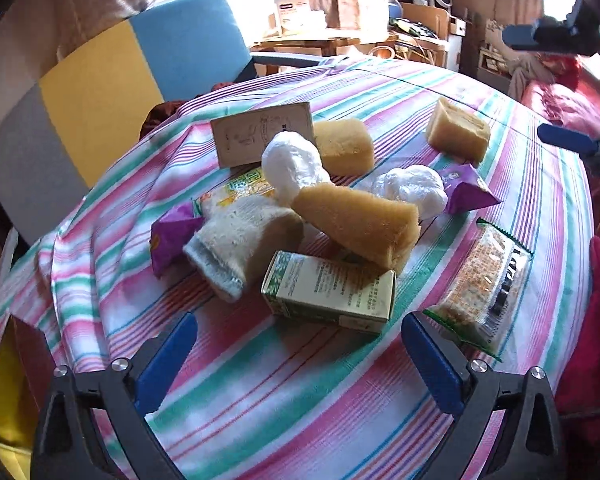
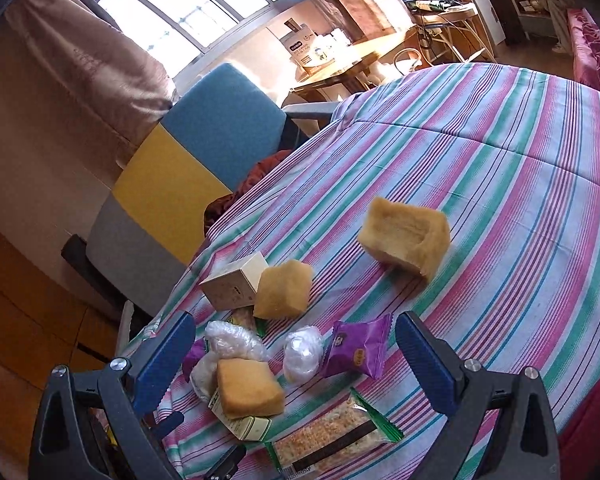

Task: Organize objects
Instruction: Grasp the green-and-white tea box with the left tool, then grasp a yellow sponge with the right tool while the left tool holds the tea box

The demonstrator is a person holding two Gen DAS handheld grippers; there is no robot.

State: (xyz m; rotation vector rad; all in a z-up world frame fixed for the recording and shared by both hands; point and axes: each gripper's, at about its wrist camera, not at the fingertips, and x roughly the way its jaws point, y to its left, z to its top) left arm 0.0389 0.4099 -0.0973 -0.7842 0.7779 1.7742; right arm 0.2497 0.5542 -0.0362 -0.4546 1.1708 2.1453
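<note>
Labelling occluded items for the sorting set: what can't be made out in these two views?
- Green carton: print too small in the left wrist view; the sponge wedge covers its far end.
- Yellow-green packet: mostly hidden under the sock and white bag.
- Rice-cracker pack: bottom edge cuts it off in the right wrist view.
- Right claw: at the frame edge in the left wrist view.

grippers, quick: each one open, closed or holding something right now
left claw: open, nothing between its fingers, above the green carton.
right claw: open, holding nothing.
</note>
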